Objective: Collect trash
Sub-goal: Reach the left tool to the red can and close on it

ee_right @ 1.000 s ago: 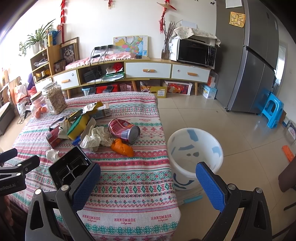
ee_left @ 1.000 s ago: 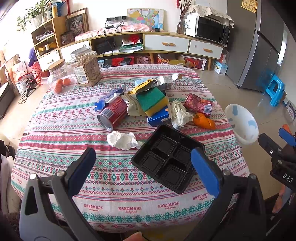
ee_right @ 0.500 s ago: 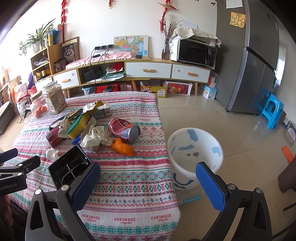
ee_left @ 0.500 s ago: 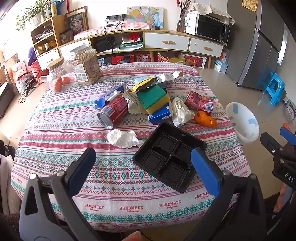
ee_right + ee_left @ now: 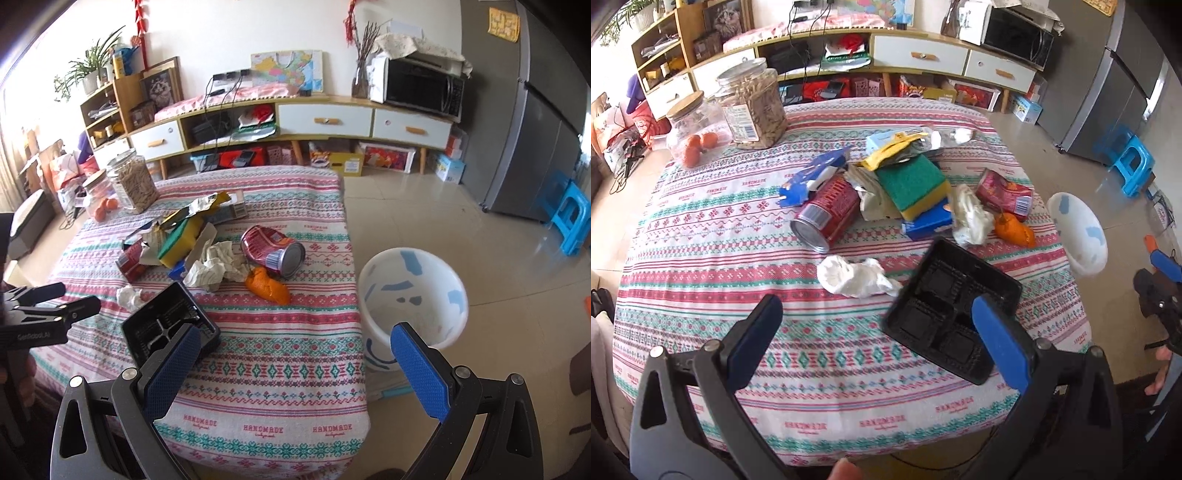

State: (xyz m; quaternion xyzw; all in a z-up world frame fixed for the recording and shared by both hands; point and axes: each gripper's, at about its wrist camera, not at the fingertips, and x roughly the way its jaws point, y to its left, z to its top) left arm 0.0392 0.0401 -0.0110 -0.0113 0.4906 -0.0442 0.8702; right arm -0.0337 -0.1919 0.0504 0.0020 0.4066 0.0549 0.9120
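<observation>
Trash heaped mid-table [image 5: 701,229]: cans, sponge [image 5: 912,184], tissues, peel [image 5: 1014,230]. Black tray [image 5: 945,310] at 5 o'clock of heap, nearest left gripper [image 5: 882,339], jaws wide, empty. Right gripper [image 5: 295,369] likewise agape; bucket [image 5: 413,306] at its 1 o'clock.

My left claw [image 5: 877,339] and right claw [image 5: 295,373] look alike: black plastic arms, silver screws, textured blue pads [image 5: 419,373]. A bare fingertip [image 5: 846,470] shows pink below.
</observation>
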